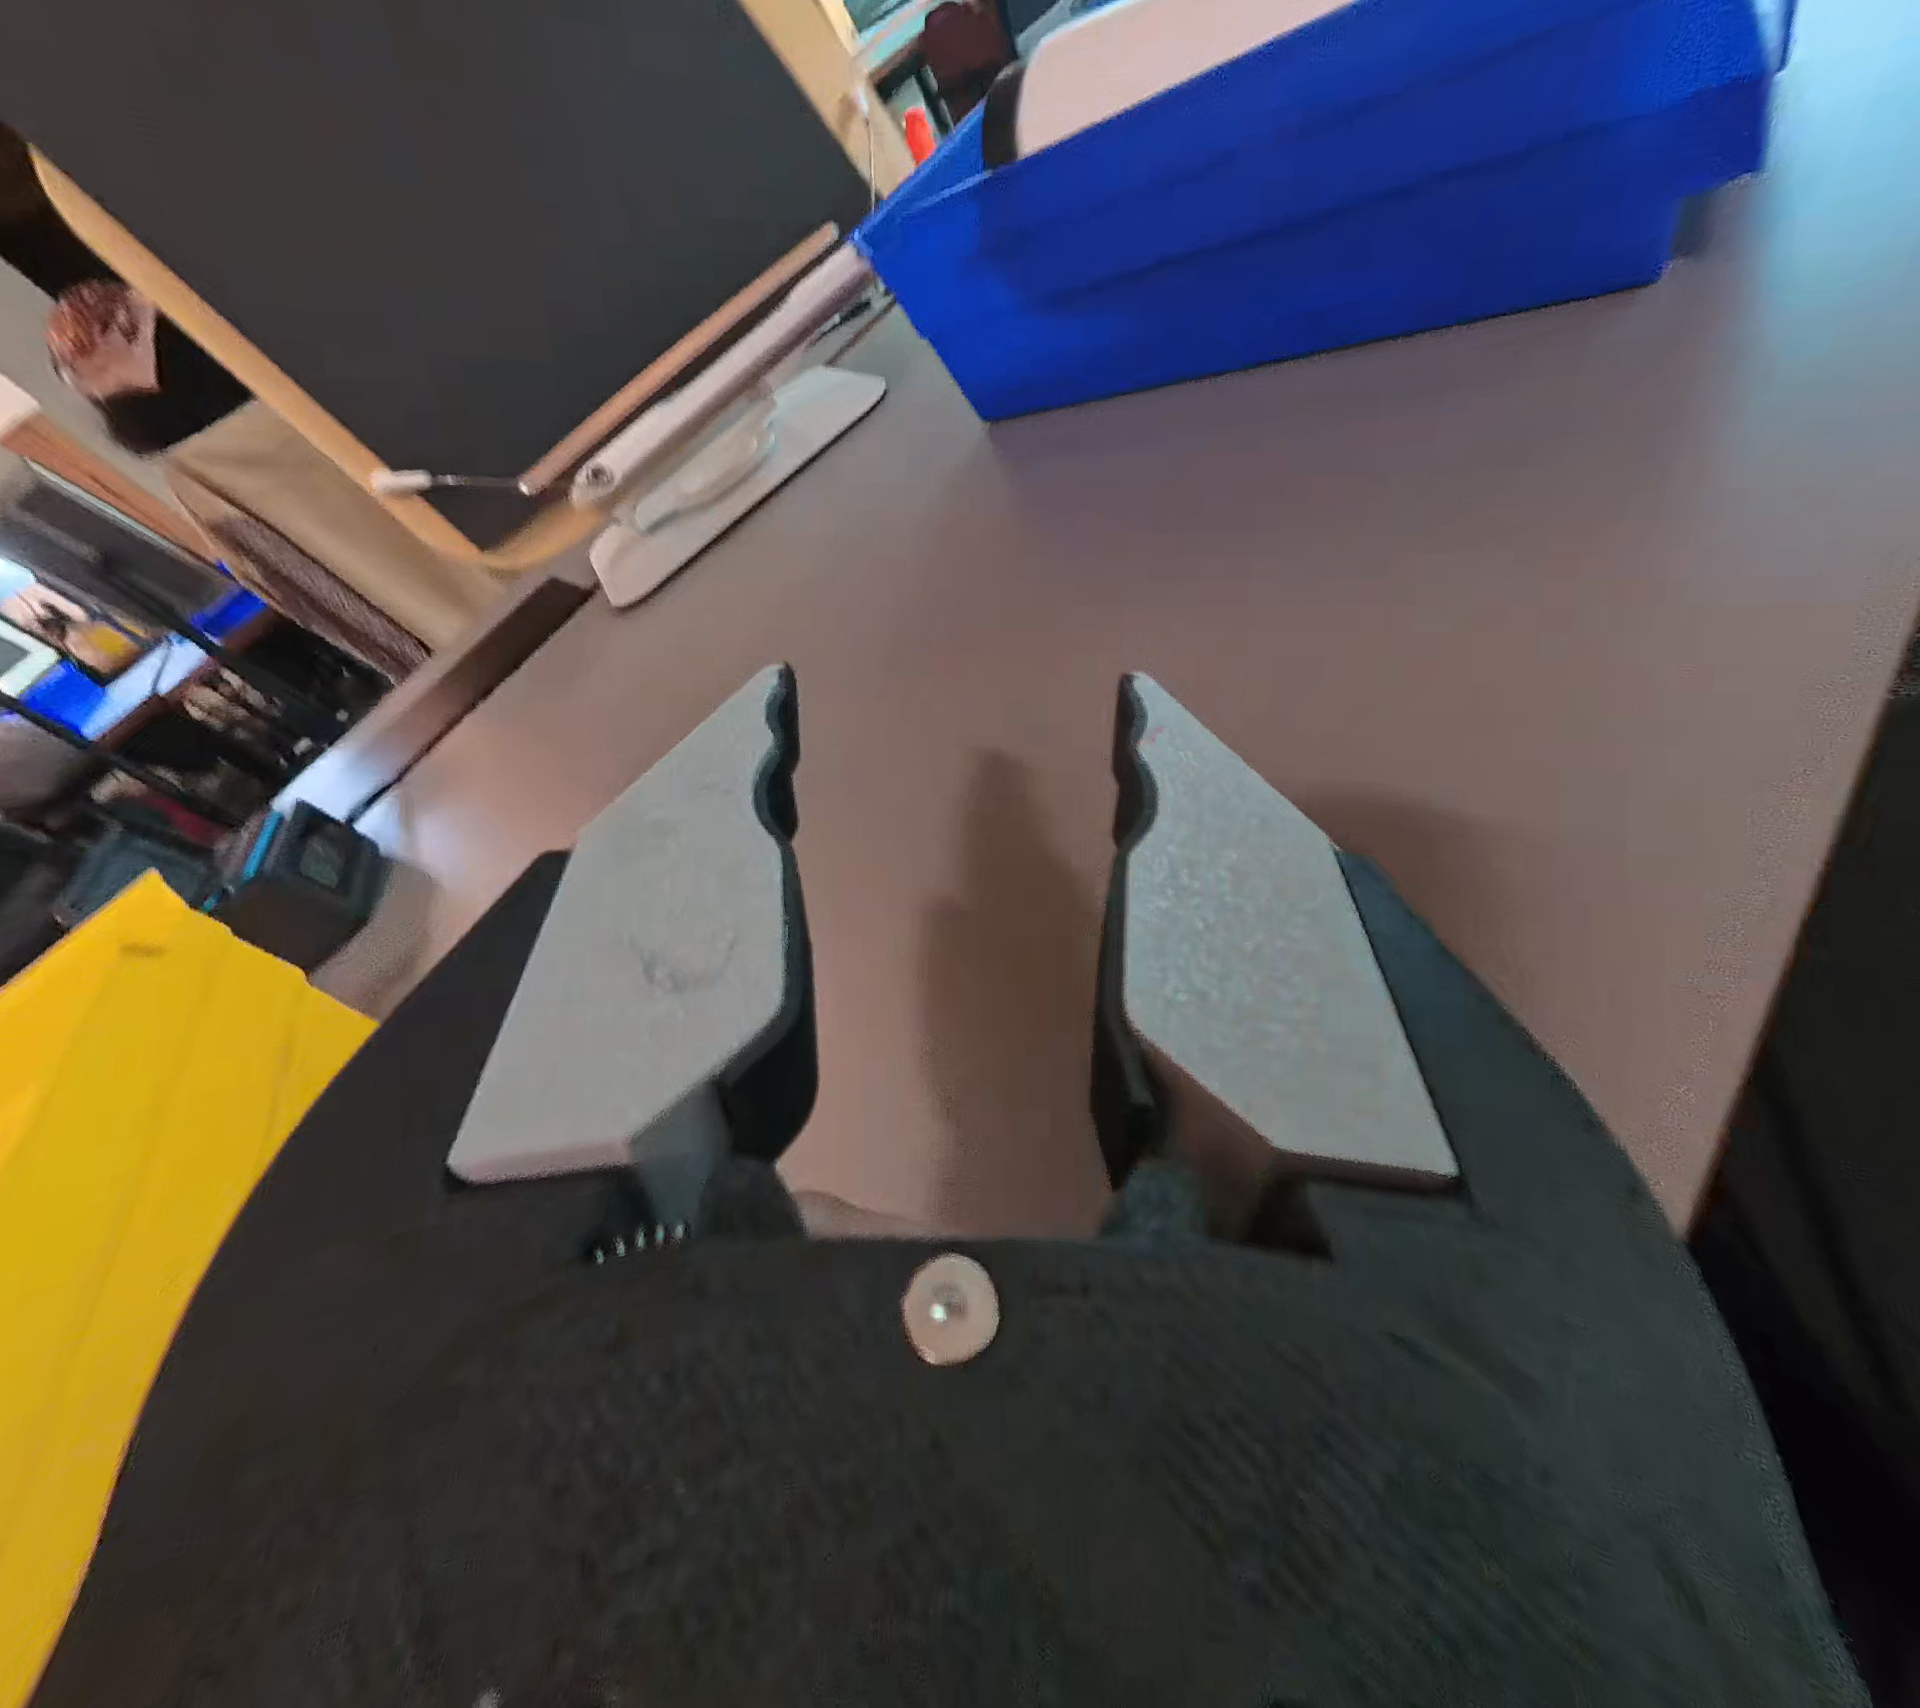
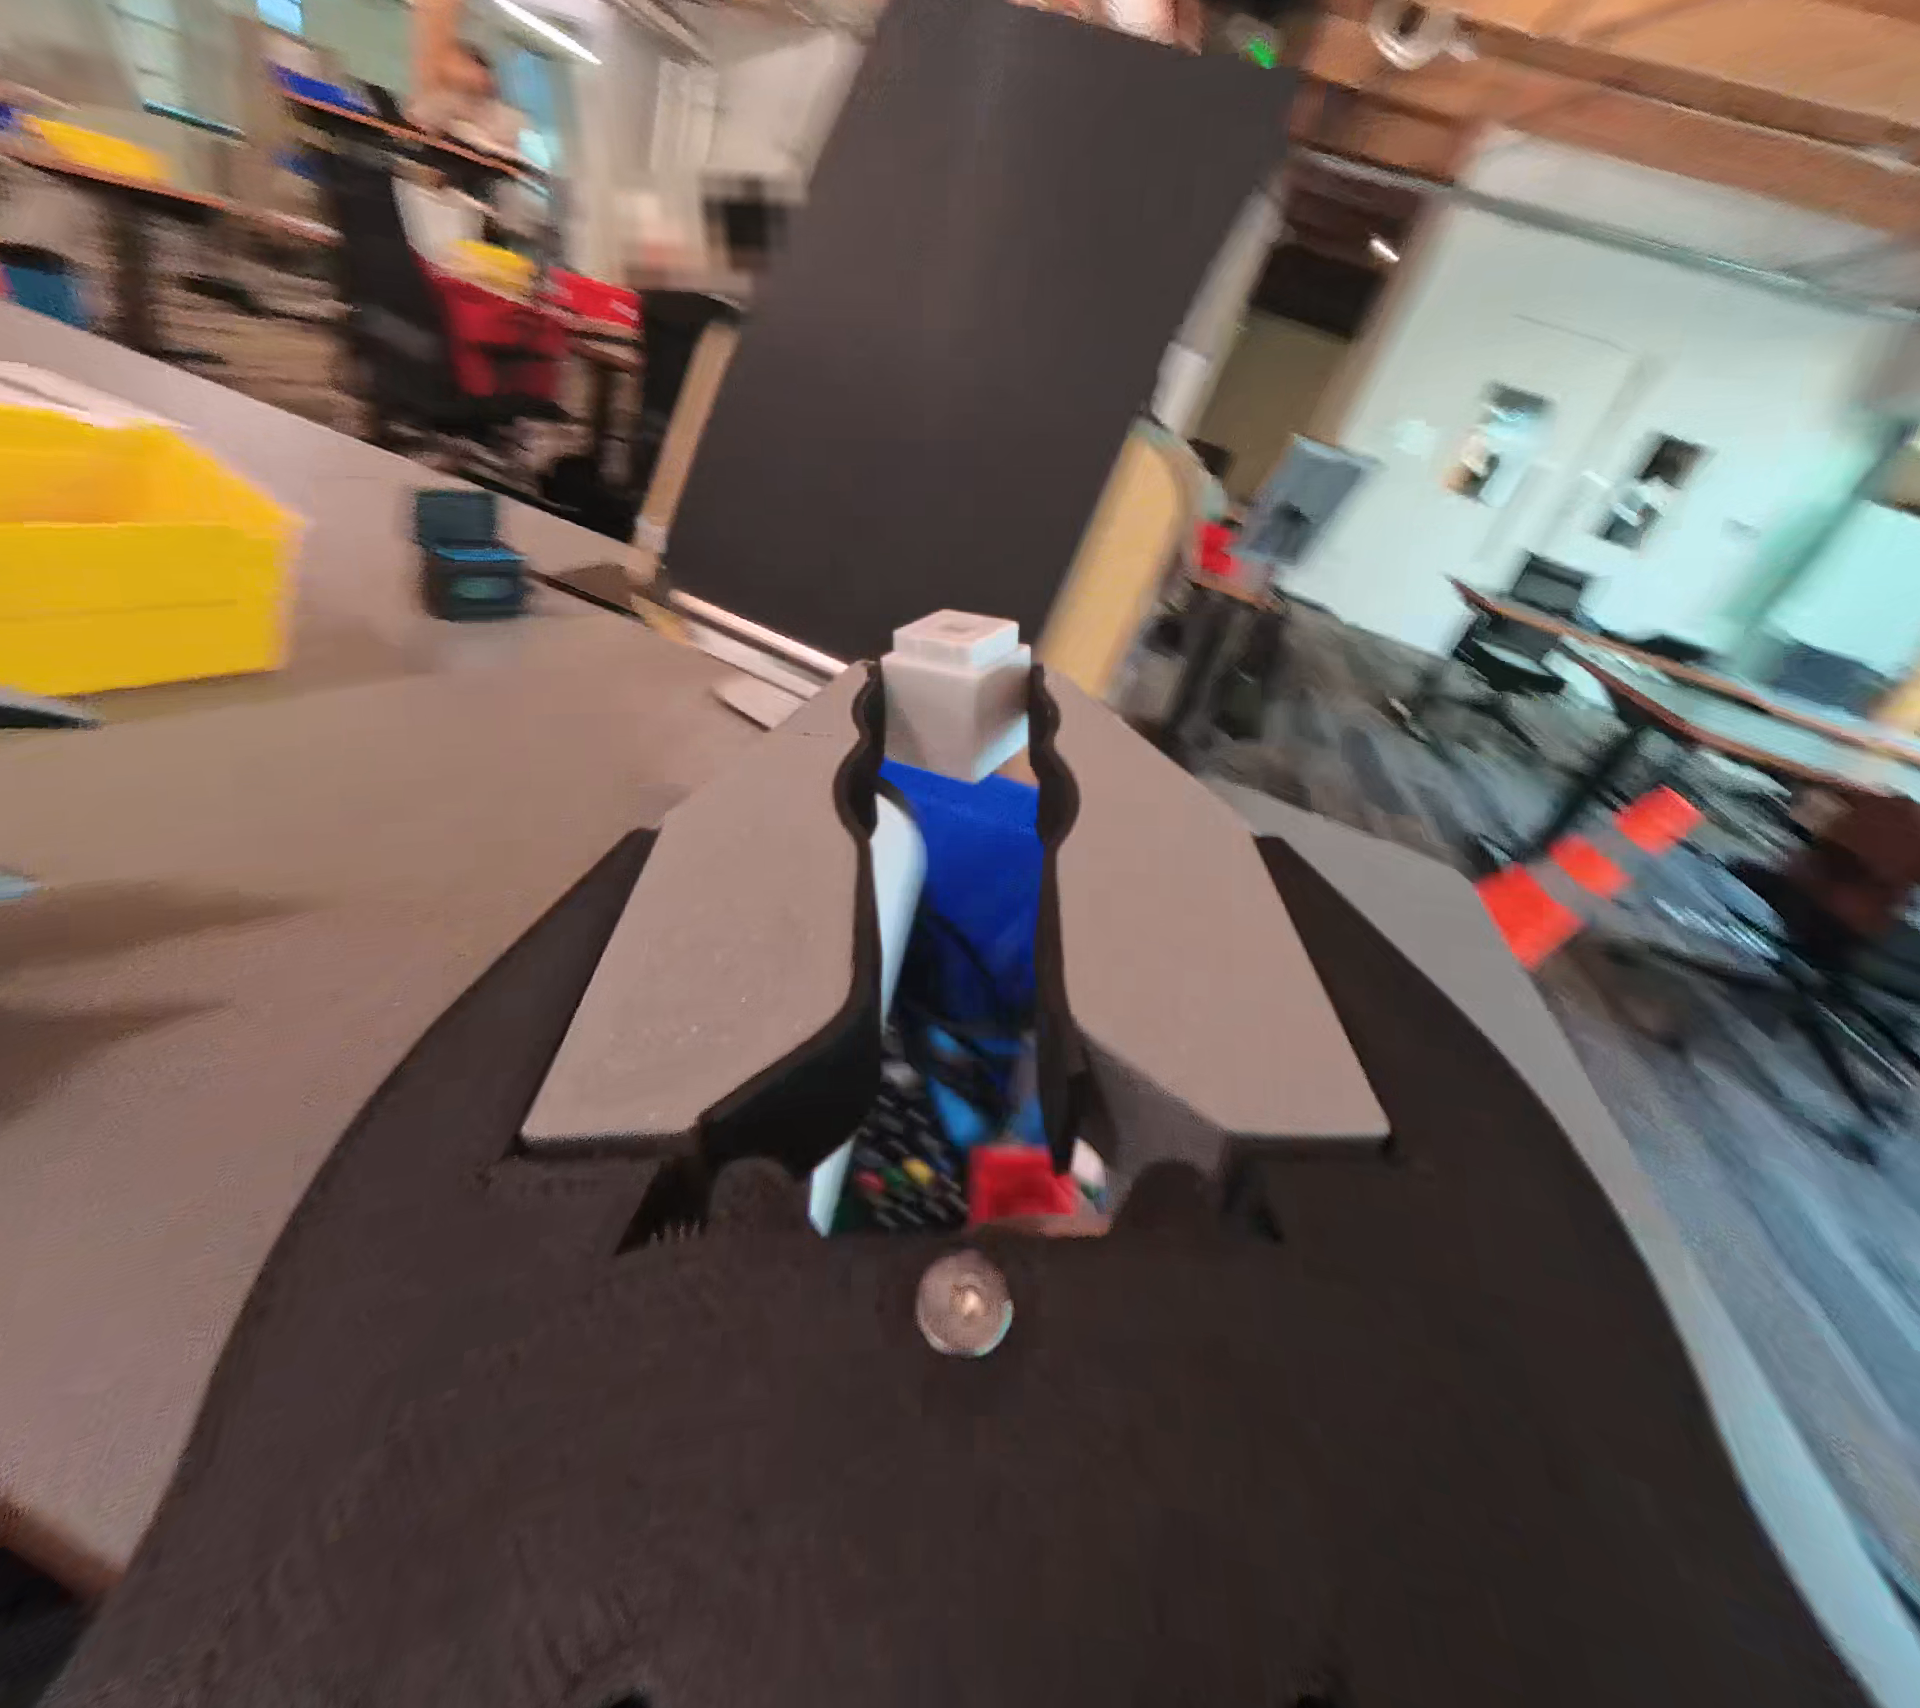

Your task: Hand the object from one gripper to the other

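In the right wrist view my right gripper is shut on a small white brick, pinched between the fingertips with its stud end poking past them. It is held up in the air, above a blue bin seen through the gap between the fingers. In the left wrist view my left gripper is open and empty, low over the brown table. Neither gripper shows in the other's view.
A blue bin stands on the table at the far right of the left wrist view. A black panel on a white stand stands at the back. A yellow bin and a small dark box sit to the left. Left tips to right tips: about 35 cm.
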